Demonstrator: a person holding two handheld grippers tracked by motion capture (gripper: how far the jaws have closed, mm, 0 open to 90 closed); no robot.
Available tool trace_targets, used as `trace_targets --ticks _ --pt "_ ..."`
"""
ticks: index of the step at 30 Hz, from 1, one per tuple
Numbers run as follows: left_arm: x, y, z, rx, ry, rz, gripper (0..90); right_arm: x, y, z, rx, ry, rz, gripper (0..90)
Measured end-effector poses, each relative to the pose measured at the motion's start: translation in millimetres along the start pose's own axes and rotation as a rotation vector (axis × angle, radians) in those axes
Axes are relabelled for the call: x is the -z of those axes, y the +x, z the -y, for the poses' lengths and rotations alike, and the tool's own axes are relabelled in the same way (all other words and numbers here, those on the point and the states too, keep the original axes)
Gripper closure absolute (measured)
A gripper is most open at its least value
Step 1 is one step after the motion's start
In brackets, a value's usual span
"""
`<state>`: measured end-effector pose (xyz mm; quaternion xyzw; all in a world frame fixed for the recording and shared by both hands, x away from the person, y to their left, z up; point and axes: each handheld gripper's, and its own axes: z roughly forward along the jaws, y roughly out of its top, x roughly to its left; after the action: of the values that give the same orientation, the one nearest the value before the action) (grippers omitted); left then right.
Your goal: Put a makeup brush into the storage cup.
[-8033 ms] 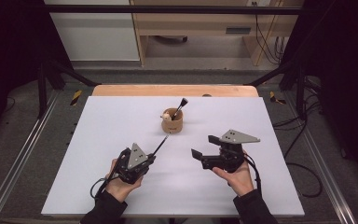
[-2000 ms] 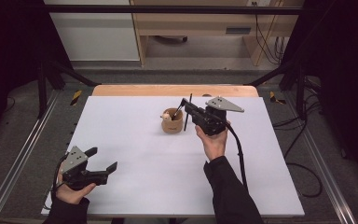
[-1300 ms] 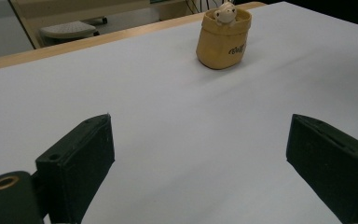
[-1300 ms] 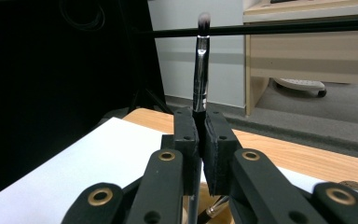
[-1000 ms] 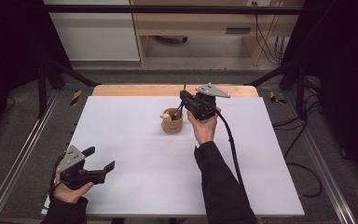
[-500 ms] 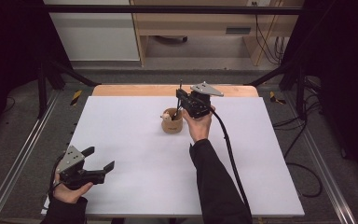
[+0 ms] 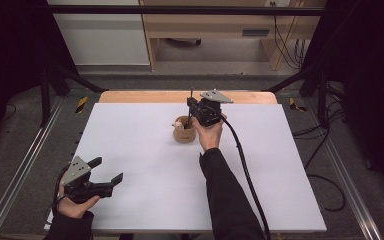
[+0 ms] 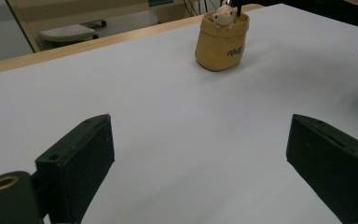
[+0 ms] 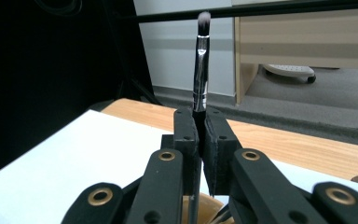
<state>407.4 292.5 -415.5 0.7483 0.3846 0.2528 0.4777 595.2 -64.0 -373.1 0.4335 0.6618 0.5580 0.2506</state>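
The little brush stands straight up, just over the small tan pot, bristles at the top. The right gripper has its fingers closed tight on the brush's dark handle, just above the pot's rim. The pot sits on the white counter, toward its far edge, and it has a tiny pale animal figure peeking out of it. The left gripper is well away from the pot, near the counter's front left corner. Its fingers are wide open, with nothing between them, and they point toward the pot.
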Motion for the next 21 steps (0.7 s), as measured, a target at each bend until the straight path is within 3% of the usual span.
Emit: trace_targets --ticks 21 --pt "-0.7 -1.4 -0.2 -0.008 0.005 0.002 7.1 -11.4 -0.2 15.7 -0.004 0.07 0.018 85.4"
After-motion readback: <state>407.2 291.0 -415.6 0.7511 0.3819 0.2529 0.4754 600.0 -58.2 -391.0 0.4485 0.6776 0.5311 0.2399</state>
